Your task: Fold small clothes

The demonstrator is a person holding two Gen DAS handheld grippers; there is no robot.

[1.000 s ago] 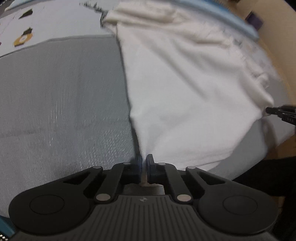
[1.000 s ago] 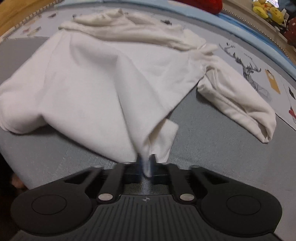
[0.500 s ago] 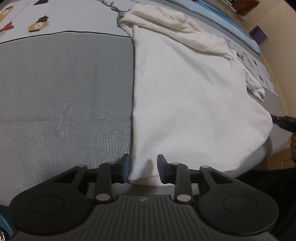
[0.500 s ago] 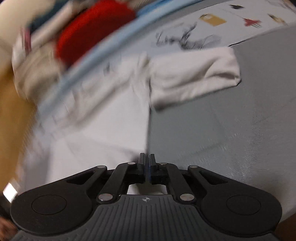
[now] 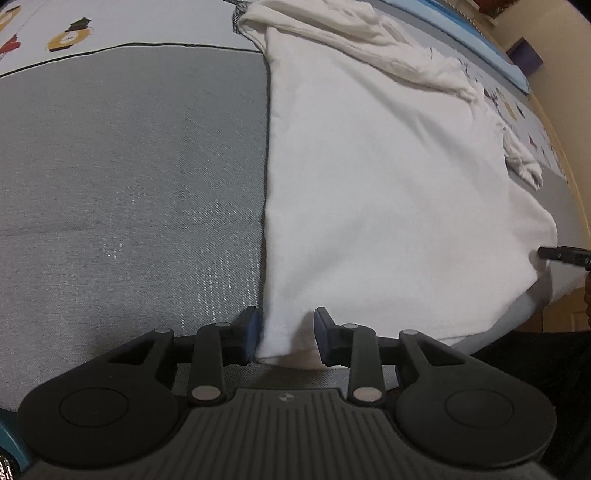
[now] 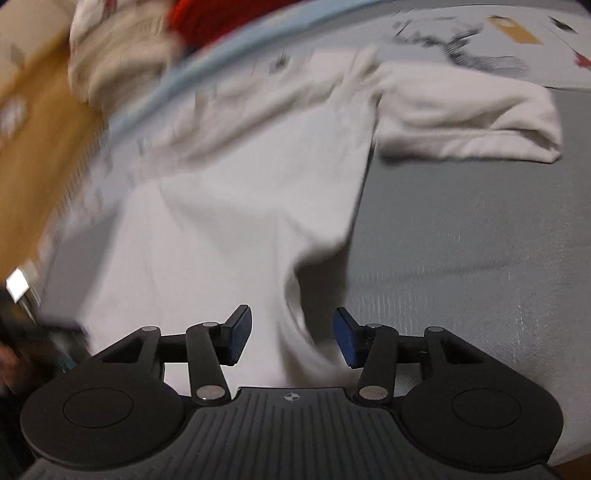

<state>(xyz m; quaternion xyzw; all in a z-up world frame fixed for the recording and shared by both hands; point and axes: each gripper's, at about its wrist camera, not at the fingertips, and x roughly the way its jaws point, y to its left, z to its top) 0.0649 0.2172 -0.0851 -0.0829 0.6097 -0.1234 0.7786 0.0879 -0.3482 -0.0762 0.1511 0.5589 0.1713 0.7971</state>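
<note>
White garment (image 5: pixel 376 192), a plain off-white knit top, lies spread flat on a grey woven surface (image 5: pixel 129 184) whose far border carries a pale printed strip with small coloured figures (image 5: pixel 70 37). In the left wrist view its left edge runs as a straight vertical line, the body is smooth with few creases, and the far end is bunched into soft folds (image 5: pixel 369 33). One sleeve (image 6: pixel 469 118) extends sideways onto the grey surface in the right wrist view, flattened and slightly rumpled; that view is motion-blurred toward its upper left. Left gripper (image 5: pixel 284 336) is spread, its two fingers standing on either side of the garment's near corner without pinching it. Right gripper (image 6: pixel 291 336) is likewise spread, with a loose fold of the hem (image 6: pixel 295 314) lying between its fingers, apart from both pads. A dark tip of the other tool (image 5: pixel 561 254) shows at the garment's right edge in the left wrist view.
</note>
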